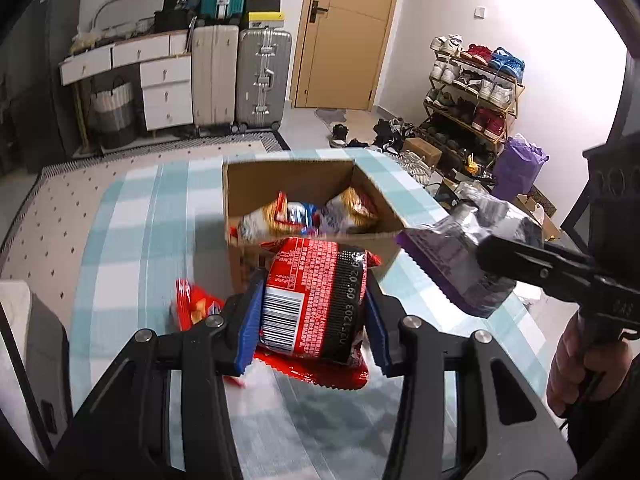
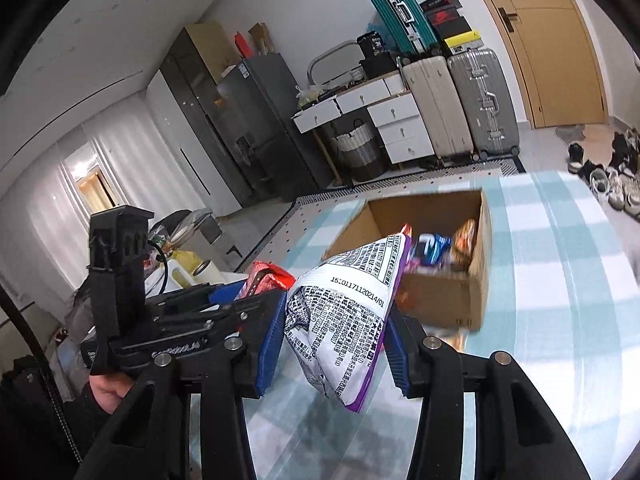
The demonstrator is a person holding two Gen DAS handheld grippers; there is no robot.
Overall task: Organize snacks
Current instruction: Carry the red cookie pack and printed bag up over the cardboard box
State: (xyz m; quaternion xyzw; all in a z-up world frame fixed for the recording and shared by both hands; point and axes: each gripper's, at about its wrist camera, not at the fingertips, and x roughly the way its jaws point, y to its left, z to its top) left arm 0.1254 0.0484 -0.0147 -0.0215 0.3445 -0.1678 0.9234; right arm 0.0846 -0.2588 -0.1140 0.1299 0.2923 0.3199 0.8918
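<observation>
My left gripper [image 1: 314, 316] is shut on a red snack packet [image 1: 316, 304], held above the table with its barcode side facing me. My right gripper [image 2: 332, 344] is shut on a white and purple snack bag [image 2: 344, 320]; the same bag [image 1: 460, 264] shows at the right of the left wrist view. Just ahead of both stands an open cardboard box [image 1: 304, 172] [image 2: 440, 304] with several snack packets inside. Another red packet [image 1: 192, 304] lies on the table left of my left gripper.
The table wears a blue and white checked cloth [image 1: 152, 216]. Behind it are suitcases [image 1: 262, 80], white drawers [image 1: 166, 92], a wooden door [image 1: 344, 32] and a shoe rack [image 1: 476, 88]. A hand [image 1: 576, 364] grips the right tool's handle.
</observation>
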